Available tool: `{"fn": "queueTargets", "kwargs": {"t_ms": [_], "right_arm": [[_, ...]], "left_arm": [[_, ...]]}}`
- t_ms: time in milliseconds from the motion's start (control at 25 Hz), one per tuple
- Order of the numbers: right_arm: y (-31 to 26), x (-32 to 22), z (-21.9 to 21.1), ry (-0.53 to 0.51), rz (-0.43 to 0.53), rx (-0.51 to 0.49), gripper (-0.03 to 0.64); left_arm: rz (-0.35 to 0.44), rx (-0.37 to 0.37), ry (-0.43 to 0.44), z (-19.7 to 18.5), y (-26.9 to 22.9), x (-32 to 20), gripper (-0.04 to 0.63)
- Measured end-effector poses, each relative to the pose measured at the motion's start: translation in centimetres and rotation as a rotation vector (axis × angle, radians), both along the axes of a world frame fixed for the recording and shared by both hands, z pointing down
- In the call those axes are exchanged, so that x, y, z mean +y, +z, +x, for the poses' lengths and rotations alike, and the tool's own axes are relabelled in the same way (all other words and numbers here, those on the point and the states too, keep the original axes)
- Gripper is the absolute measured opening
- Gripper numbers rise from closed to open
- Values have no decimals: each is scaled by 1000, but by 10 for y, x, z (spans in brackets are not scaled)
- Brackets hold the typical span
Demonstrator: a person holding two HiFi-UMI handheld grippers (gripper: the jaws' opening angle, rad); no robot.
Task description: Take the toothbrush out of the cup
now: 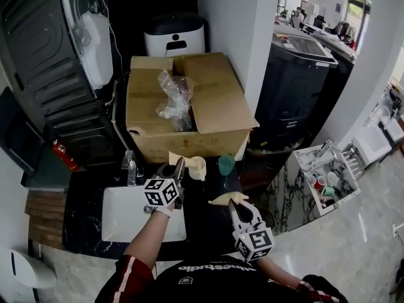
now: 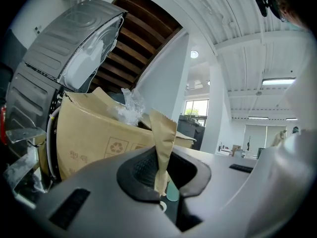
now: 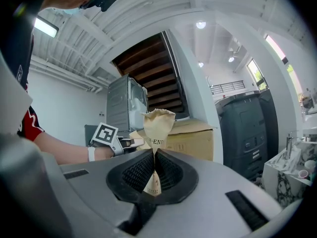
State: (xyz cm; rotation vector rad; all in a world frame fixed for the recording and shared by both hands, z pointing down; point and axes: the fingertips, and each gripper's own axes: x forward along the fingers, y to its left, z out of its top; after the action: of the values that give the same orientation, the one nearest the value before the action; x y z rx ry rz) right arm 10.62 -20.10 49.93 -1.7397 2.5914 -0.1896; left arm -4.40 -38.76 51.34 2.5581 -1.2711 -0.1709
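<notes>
My left gripper (image 1: 180, 163) points level over the dark counter and is shut on a tan kraft paper strip (image 1: 175, 158), which stands up between the pads in the left gripper view (image 2: 163, 143). Just right of it a cream cup (image 1: 197, 167) and a green goblet (image 1: 226, 164) stand on the counter. My right gripper (image 1: 231, 202), nearer to me, is shut on a crumpled tan paper wrapper (image 1: 227, 198); print shows on that wrapper (image 3: 157, 128) in the right gripper view. I cannot make out a bare toothbrush in any view.
An open cardboard box (image 1: 208, 100) with a clear plastic bag (image 1: 173, 96) stands behind the cups. A white sink (image 1: 126, 214) and its faucet (image 1: 131, 169) lie at the left. A marble shelf (image 1: 297, 188) with small cups is lower right.
</notes>
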Motion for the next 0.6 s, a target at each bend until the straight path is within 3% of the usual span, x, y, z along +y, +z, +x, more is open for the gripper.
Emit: {"fn": "queueTargets", "kwargs": {"t_ms": [280,600], "right_arm": [[0,-2,-4,-6,4,4,40],[-3,-5,-8,-9,12,8,40]], "left_arm": [[71,-72,37,-1,-2,42,37],[79,-79,39,-19,7,90,37]]}}
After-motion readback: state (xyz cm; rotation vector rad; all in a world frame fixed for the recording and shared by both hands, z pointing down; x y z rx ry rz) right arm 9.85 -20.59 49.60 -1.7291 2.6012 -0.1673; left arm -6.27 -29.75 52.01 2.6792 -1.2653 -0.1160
